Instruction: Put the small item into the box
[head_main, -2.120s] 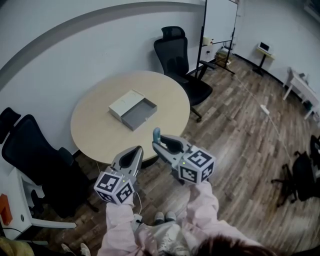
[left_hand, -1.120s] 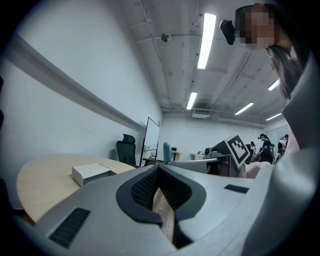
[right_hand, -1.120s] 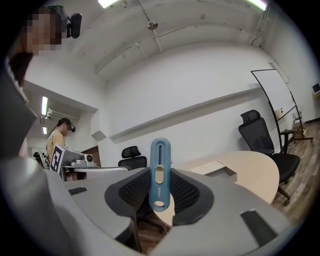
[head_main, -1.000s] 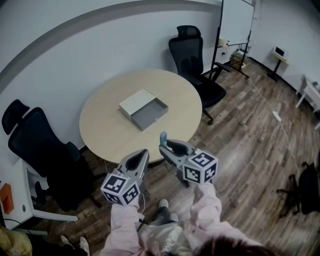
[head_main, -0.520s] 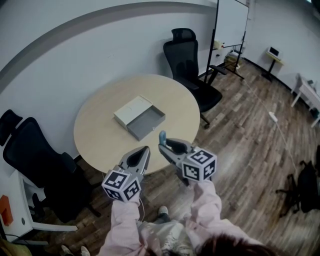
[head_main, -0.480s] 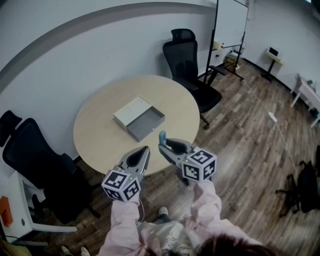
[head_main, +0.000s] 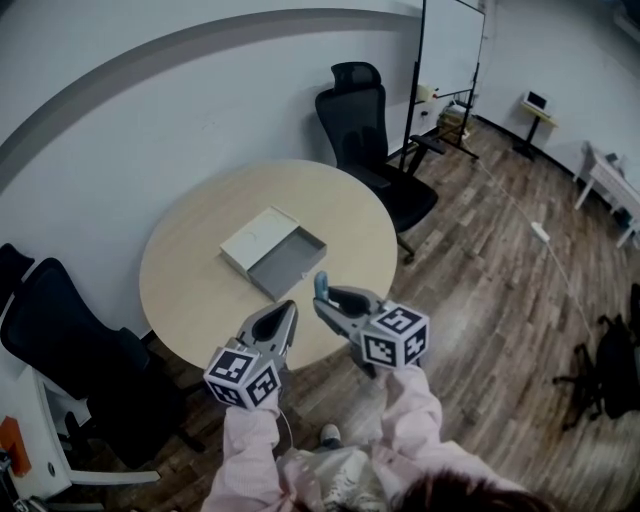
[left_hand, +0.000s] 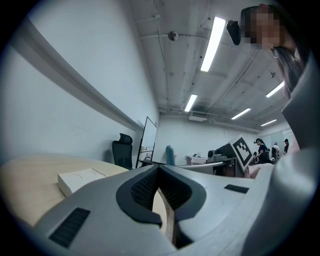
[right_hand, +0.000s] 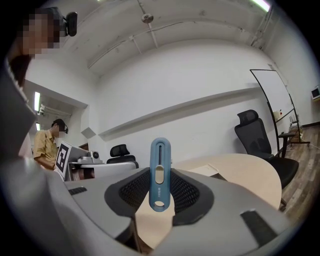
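**Tongs Advanced To Tabletop (head_main: 190, 285) Edge**

Compared with a second ago, found both tongs carried forward, tips now over the round tabletop's near edge. Noted left tongs (head_main: 288, 308) pressed together, empty; right tongs (head_main: 320, 298) pinching the small blue item (right_hand: 159, 165) upright. Located open box (head_main: 290, 262) ahead of both tongs, mid-tabletop. Recorded wood floor (head_main: 480, 300) below, black office chair (head_main: 362, 115) and whiteboard (head_main: 452, 35) beyond.

Round tan tbl (head_main: 190, 300) w/ 1 open box (head_main: 272, 250).
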